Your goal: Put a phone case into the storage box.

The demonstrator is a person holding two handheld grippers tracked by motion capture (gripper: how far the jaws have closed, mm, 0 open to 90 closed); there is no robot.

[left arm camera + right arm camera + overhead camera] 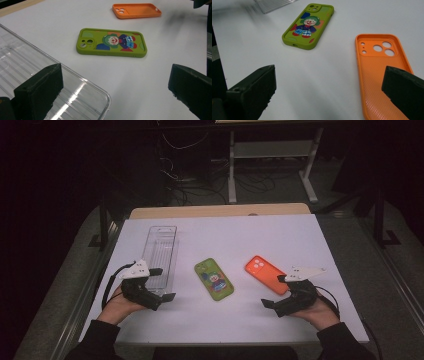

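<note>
High view: both our tongs stand apart, empty; left tongs (159,284) at the clear tray (161,254), right tongs (275,291) beside the orange case (266,274).

Left gripper view: tray corner under one jaw, so a nudge could skid it.

Right gripper view: a jaw overhangs the orange case; closing off-centre could flip it toward the green case (308,25).

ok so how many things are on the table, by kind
phone cases: 2, a green case with a clown picture and an orange case lying inside-up
clear plastic tray: 1
total: 3
</note>
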